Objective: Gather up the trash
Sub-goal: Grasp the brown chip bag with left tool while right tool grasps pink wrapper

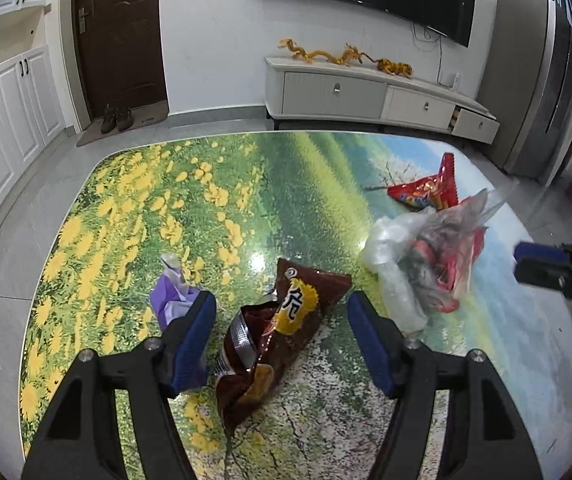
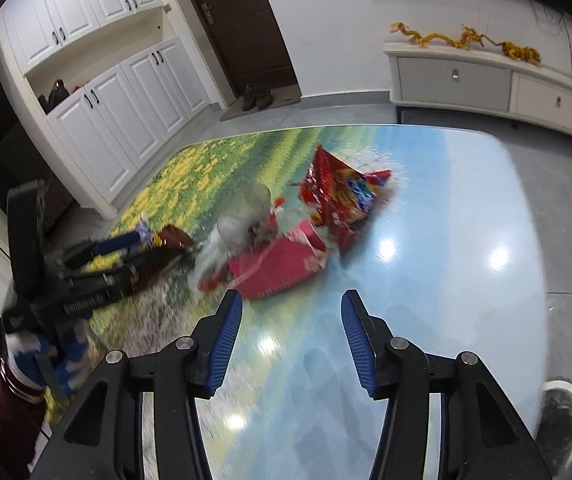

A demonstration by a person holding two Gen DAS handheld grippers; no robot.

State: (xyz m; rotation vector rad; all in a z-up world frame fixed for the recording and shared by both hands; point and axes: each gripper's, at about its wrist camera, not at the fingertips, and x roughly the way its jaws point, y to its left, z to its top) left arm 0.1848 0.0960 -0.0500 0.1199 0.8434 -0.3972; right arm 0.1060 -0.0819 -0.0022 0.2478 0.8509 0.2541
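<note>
On a table with a glossy meadow print [image 1: 134,208] lies a crumpled brown snack bag [image 1: 262,344]. My left gripper [image 1: 282,320] is open and straddles it, with neither pad pressing on it. A purple wrapper [image 1: 170,300] lies against the left finger. To the right sit a clear plastic bag stuffed with wrappers [image 1: 425,260] and a red snack bag [image 1: 429,192]. My right gripper [image 2: 291,320] is open over bare table, just short of a pink-red wrapper [image 2: 282,260]. Behind that wrapper are the red snack bag [image 2: 341,200] and the clear plastic bag [image 2: 246,216].
A white TV cabinet [image 1: 365,96] with yellow dragon figures stands beyond the table, with a brown door [image 1: 118,32] and white cupboards [image 1: 6,120] to the left. The table's right edge [image 2: 541,240] drops to grey floor, where a shoe [image 2: 561,412] shows. A blue-gloved hand [image 2: 46,356] holds the left gripper.
</note>
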